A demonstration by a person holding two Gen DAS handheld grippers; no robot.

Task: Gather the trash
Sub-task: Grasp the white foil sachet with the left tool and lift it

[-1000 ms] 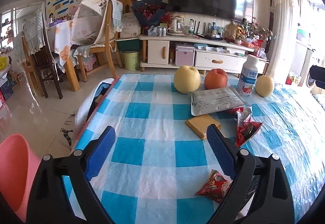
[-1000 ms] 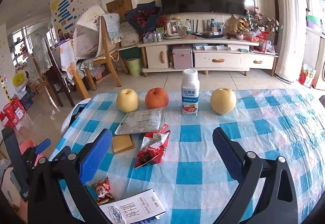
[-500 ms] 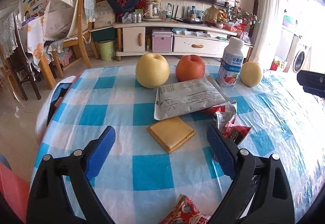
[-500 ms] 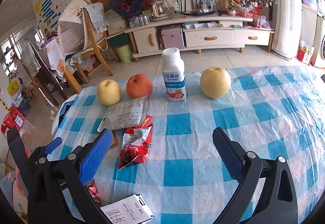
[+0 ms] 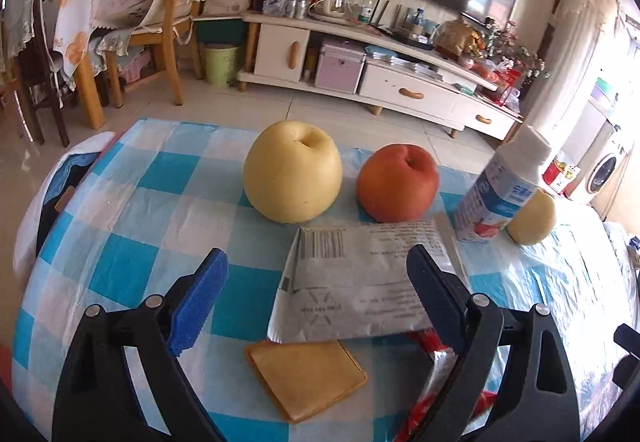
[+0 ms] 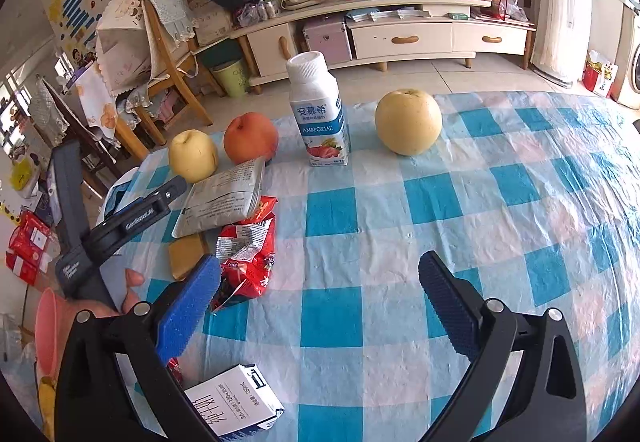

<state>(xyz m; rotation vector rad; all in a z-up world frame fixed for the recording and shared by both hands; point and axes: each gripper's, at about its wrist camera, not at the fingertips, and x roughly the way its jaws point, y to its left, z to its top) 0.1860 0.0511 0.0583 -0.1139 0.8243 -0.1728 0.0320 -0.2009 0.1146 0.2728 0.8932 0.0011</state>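
Jaws on both my grippers spread wide, nothing between them. Left gripper (image 5: 318, 292) low over the surface's left side, aimed at the grey packet (image 5: 360, 278), which lies just in front of the yellow apple (image 5: 292, 171) and red apple (image 5: 396, 187). Right gripper (image 6: 320, 292) hovers mid-surface. Trash all uncollected, I judge: grey packet, red wrapper (image 6: 246, 258) and yellow card (image 5: 306, 376) in a cluster; small carton (image 6: 234, 408) at the near edge. Pink bin (image 6: 50, 326) off the left edge. Whole job left.
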